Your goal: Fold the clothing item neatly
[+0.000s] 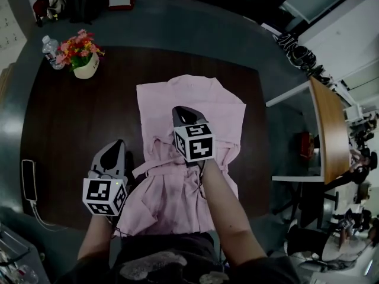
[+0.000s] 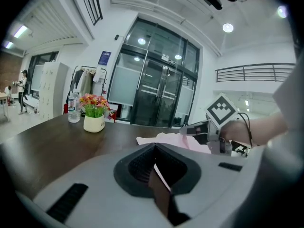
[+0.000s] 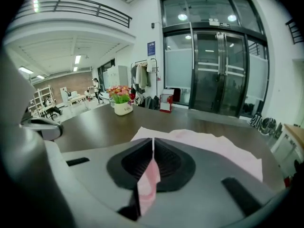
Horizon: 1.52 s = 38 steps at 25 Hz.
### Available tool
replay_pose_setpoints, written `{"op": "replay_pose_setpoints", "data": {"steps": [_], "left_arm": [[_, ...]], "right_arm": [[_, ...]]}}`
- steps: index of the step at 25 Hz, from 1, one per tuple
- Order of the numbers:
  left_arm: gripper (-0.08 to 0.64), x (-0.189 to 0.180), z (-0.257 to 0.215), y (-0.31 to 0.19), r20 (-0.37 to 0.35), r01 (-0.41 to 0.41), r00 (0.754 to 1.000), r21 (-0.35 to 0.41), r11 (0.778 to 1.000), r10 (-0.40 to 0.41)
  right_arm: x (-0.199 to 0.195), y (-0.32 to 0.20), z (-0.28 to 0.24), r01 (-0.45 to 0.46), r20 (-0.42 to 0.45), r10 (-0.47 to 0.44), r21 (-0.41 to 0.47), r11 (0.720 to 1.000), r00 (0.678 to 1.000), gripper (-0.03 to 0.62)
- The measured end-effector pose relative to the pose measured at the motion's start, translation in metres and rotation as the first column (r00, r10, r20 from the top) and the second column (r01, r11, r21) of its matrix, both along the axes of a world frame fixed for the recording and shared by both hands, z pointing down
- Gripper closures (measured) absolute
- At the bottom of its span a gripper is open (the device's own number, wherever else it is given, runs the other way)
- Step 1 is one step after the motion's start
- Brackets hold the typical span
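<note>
"Garment, pink: location?"
"Centre of dark table, flat at the far end, bunched toward the near edge."
"Claws?"
"Right gripper: jaws together on a pink fold over the middle. Left gripper: jaws together on a thin strip of cloth at the left edge. Flower pot, bottle: far left corner, well apart."

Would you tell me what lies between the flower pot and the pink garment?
Nothing: the head view shows bare table between flower pot and garment.
</note>
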<state>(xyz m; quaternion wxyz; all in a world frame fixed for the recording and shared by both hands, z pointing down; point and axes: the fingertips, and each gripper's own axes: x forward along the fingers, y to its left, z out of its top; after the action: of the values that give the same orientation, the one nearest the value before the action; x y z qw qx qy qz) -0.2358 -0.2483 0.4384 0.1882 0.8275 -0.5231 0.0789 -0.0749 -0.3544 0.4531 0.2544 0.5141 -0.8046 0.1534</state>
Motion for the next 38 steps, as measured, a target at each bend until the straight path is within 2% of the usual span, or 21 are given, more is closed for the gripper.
{"op": "replay_pose_setpoints", "data": {"steps": [4, 7, 10, 13, 15, 18, 21, 23, 27, 30, 34, 38], "left_arm": [[0.551, -0.01, 0.008, -0.006, -0.002, 0.012, 1.0, -0.012, 1.0, -0.012], [0.551, -0.017, 0.014, -0.007, -0.003, 0.023, 1.0, -0.028, 0.999, -0.023], [0.552, -0.024, 0.019, -0.009, -0.002, 0.039, 0.999, -0.042, 0.998, -0.039], [0.551, -0.025, 0.022, -0.009, 0.001, 0.046, 0.999, -0.051, 0.998, -0.046], [0.552, -0.022, 0.021, -0.008, 0.004, 0.042, 0.999, -0.049, 0.998, -0.042], [0.552, -0.016, 0.015, -0.006, 0.006, 0.027, 1.0, -0.035, 0.999, -0.027], [0.551, -0.011, 0.015, -0.003, 0.006, 0.021, 1.0, -0.031, 0.999, -0.021], [0.552, -0.009, 0.014, 0.001, 0.015, 0.018, 1.0, -0.024, 1.0, -0.018], [0.551, -0.005, 0.009, 0.021, 0.036, 0.004, 0.999, -0.001, 1.0, -0.004], [0.551, 0.012, 0.001, 0.05, 0.033, -0.016, 0.999, 0.023, 1.0, 0.016], [0.551, 0.042, -0.004, 0.105, 0.053, -0.026, 0.998, 0.038, 0.999, 0.024], [0.551, 0.065, -0.014, 0.17, 0.088, -0.015, 0.996, 0.081, 0.997, 0.007]], "right_arm": [[-0.034, -0.028, 0.005, 0.072, -0.005, -0.072, -0.001, 0.997, 0.997, 0.594], [-0.062, -0.04, 0.013, 0.127, 0.029, -0.127, 0.002, 0.992, 0.991, 0.594], [-0.081, -0.043, 0.008, 0.144, 0.074, -0.149, 0.076, 0.987, 0.986, 0.594], [-0.078, -0.031, -0.001, 0.136, 0.098, -0.149, 0.13, 0.982, 0.984, 0.574], [-0.061, -0.017, -0.003, 0.101, 0.111, -0.116, 0.134, 0.986, 0.987, 0.552], [-0.017, 0.003, -0.003, -0.011, 0.133, -0.005, 0.124, 0.992, 0.991, 0.552], [0.015, 0.024, 0.007, -0.072, 0.195, 0.06, 0.056, 0.996, 0.979, 0.552], [0.026, 0.039, 0.006, -0.088, 0.245, 0.074, 0.046, 0.995, 0.967, 0.552], [0.048, 0.077, -0.006, -0.118, 0.28, 0.087, 0.098, 0.988, 0.956, 0.552], [0.068, 0.115, -0.008, -0.121, 0.298, 0.077, 0.131, 0.984, 0.951, 0.555], [0.099, 0.178, -0.016, -0.139, 0.336, 0.067, 0.194, 0.971, 0.939, 0.583], [0.147, 0.258, -0.03, -0.168, 0.348, 0.068, 0.264, 0.95, 0.935, 0.586]]}}
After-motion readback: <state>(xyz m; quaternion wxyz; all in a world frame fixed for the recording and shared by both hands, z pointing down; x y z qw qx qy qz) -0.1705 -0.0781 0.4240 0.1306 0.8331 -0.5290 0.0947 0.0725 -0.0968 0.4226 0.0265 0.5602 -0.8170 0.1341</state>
